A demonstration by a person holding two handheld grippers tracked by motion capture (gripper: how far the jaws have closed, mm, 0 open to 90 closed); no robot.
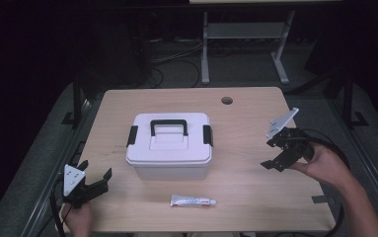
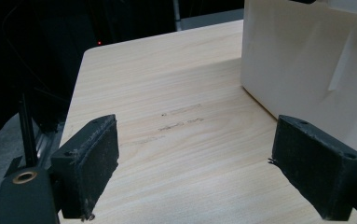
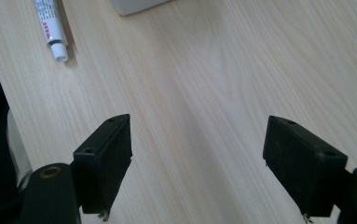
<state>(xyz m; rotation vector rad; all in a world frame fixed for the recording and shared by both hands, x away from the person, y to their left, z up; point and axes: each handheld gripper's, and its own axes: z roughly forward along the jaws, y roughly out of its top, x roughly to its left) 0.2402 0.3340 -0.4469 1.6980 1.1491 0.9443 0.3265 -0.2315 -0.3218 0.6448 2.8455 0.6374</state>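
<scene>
Tube (image 1: 193, 201) lies flat near the table's (image 1: 255, 98) front edge, just in front of the white box (image 1: 169, 144), untouched.

Both tongs stand wide with nothing between them: left gripper (image 1: 95, 180) over the front-left corner, right gripper (image 1: 275, 154) near the right edge. In the right gripper view the tube (image 3: 50, 25) is cut off at the top, its print too blurred to read; the box's (image 2: 306, 60) lid seems shut, its latches dark and small.

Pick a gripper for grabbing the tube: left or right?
Right, probably. The tube lies ahead of the open right gripper, cap toward it. The left gripper, also open, faces the box.
</scene>
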